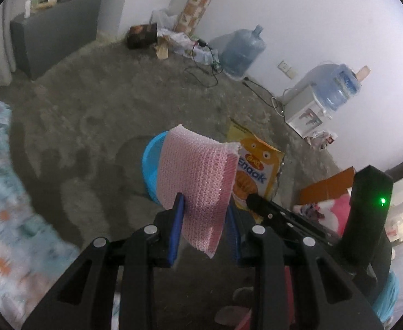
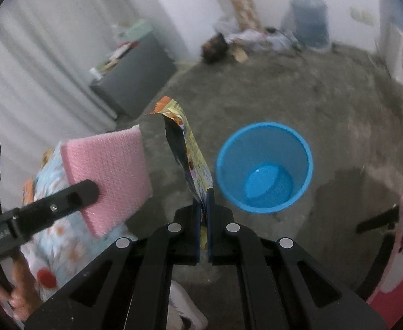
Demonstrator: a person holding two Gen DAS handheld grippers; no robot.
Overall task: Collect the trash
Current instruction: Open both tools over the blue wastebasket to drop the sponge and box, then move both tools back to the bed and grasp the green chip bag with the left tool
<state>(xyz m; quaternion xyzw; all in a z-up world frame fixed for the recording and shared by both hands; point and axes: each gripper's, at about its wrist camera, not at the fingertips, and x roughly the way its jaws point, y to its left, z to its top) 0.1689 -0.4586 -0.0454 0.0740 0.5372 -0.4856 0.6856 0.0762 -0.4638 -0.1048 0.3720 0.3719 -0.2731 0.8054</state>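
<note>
- We hold the left gripper part-way closed on a pink, knobbly foam sheet. Its blue pads pinch the sheet's lower edge, so the rest stands up clear of the fingers and can fall free once we let go.
- In the right wrist view that same pink sheet sits at the far left, above a floral bed cover and well short of the bin, so it has farther to travel than the wrapper.
- Just right of it, the right gripper is squeezed almost fully together on a thin yellow printed snack wrapper. The jaws grip its bottom end and the wrapper rises edge-on, near the bin's rim.
- Next comes the round blue plastic mesh waste bin, upright on the grey concrete floor. We see nothing in it yet. Both grippers tilt downward toward it, which suits dropping trash through its open mouth.
- From the left wrist view the bin is mostly hidden behind the pink sheet, with the wrapper just right of it.
- Farther right and back, a blue water jug and a small white water dispenser stand by the wall, well apart from our work.
- We judge that both pieces are in hand and the drop into the bin is not yet made.
</note>
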